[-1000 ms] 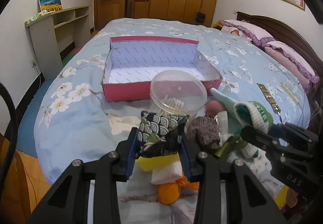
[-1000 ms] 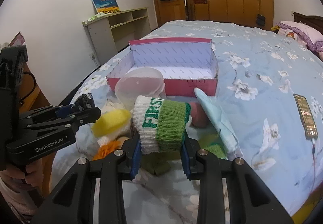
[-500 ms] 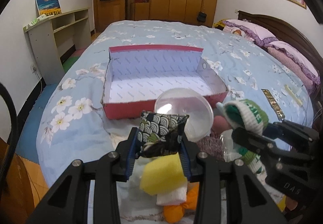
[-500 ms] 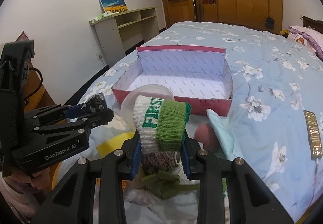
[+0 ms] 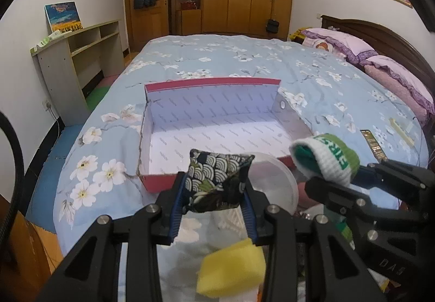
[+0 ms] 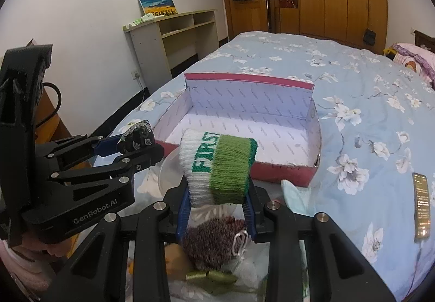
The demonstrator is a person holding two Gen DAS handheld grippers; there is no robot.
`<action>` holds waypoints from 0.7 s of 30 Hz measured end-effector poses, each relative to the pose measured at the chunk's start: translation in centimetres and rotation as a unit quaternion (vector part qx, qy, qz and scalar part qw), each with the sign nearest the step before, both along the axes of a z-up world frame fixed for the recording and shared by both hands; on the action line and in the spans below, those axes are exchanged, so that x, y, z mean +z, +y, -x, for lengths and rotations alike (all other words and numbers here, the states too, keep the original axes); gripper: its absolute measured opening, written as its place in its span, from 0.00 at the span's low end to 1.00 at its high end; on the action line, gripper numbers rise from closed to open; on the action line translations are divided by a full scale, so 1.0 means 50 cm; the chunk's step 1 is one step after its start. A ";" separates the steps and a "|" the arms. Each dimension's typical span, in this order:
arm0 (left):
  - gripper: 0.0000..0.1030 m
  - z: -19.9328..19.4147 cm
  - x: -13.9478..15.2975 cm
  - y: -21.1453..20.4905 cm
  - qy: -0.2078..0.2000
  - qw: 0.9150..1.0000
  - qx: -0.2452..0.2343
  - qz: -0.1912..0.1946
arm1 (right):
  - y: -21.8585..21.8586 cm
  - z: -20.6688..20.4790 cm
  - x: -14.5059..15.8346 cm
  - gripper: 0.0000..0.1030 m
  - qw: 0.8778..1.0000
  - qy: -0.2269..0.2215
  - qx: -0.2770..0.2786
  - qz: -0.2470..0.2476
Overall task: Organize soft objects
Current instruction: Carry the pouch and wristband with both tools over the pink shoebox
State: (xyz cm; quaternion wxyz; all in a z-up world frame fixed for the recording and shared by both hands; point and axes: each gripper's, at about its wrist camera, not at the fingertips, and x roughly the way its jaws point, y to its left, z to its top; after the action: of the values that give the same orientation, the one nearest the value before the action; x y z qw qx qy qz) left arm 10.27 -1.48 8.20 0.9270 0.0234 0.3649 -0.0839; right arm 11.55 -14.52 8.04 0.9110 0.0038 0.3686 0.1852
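Nearest, below the left claw (image 5: 214,196), a yellow sponge (image 5: 231,269) lies on the heap of soft things at the near edge of the bed (image 5: 244,62). In the right view a maroon knit (image 6: 214,236) and a green ribbon (image 6: 214,276) lie under the right claw (image 6: 217,193).

The left claw is pinching a beanbag (image 5: 217,182), dark with a wave pattern; the bag sits between the blue pads, its top corners standing above the fingertips. The right claw is pinching a cuff (image 6: 217,166), white and green with the letters FIRST; the cuff lies crosswise between the pads and bulges over both. From the left view the cuff (image 5: 326,160) and its claw (image 5: 334,182) hang to the right of the beanbag, close but apart.

Just beyond both claws a clear tub (image 5: 274,185) lies tipped on the bed, and to its right a pale blue cloth (image 6: 296,197) rests against the box front.

Farther on stands the pink box (image 5: 217,125), open, its white floor bare. A phone (image 6: 421,204) lies on the bed to the right, well apart. At the far left wall is a shelf (image 5: 78,57).
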 end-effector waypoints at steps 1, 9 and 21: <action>0.38 -0.006 -0.001 0.000 0.001 1.000 0.000 -0.001 | -0.001 -0.007 0.000 0.33 1.000 0.003 0.000 -0.002; 0.38 -0.060 -0.006 -0.004 0.004 1.000 -0.003 -0.005 | -0.004 -0.063 -0.002 0.33 1.000 0.014 -0.007 -0.002; 0.38 -0.161 -0.019 -0.004 0.026 1.000 -0.003 -0.003 | 0.001 -0.152 -0.008 0.33 1.000 0.023 -0.012 0.015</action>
State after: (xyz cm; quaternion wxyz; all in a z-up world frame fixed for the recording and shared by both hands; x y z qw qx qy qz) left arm 18.32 -1.67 7.25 0.9170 0.0251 0.3887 -0.0865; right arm 19.13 -14.47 7.61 0.9043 -0.0007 0.3924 0.1683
